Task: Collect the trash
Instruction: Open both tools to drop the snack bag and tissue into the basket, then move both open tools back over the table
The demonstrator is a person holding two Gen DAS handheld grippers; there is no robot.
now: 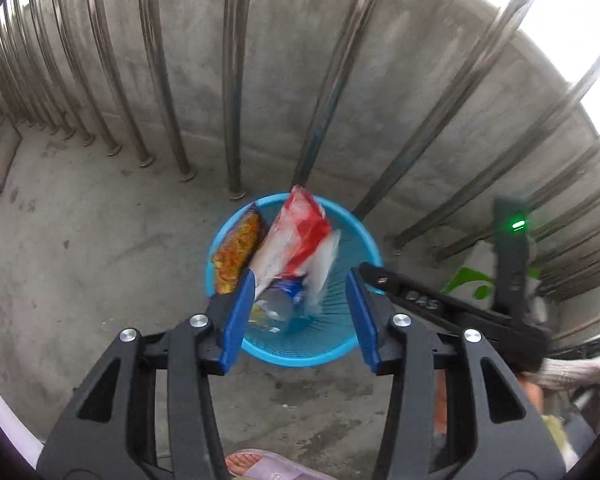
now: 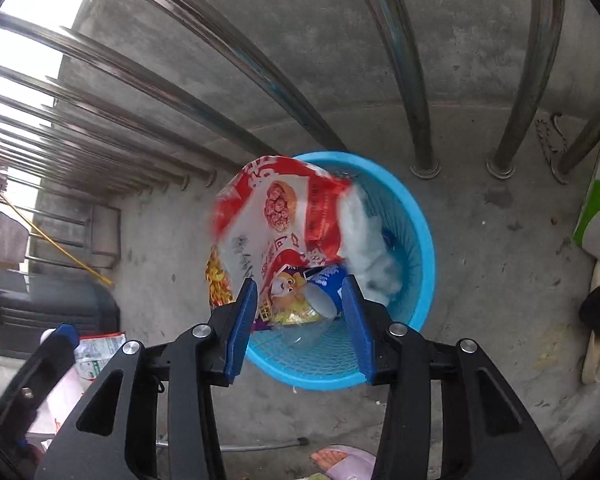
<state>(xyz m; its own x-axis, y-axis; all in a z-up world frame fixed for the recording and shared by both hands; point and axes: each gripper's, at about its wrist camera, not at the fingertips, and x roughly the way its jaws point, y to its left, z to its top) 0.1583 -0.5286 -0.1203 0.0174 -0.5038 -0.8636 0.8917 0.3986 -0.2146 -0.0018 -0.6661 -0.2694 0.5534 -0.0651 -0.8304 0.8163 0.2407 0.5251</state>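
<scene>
My left tongs [image 1: 300,312]: blue pads apart, nothing clamped.
My right tongs [image 2: 300,320]: pads apart, empty.
Trash: red-and-white plastic snack bag [image 2: 276,216] tilts inside round blue mesh plastic basket [image 2: 416,216].
Left view only: green leafy plant [image 1: 466,280].
Right view only: dark crate [image 2: 52,312].

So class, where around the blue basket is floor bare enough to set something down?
Bare concrete lies left of the basket, up to the railing posts, and on its right up to the shoes. Crowded: the basket itself, stuffed with wrappers.
</scene>
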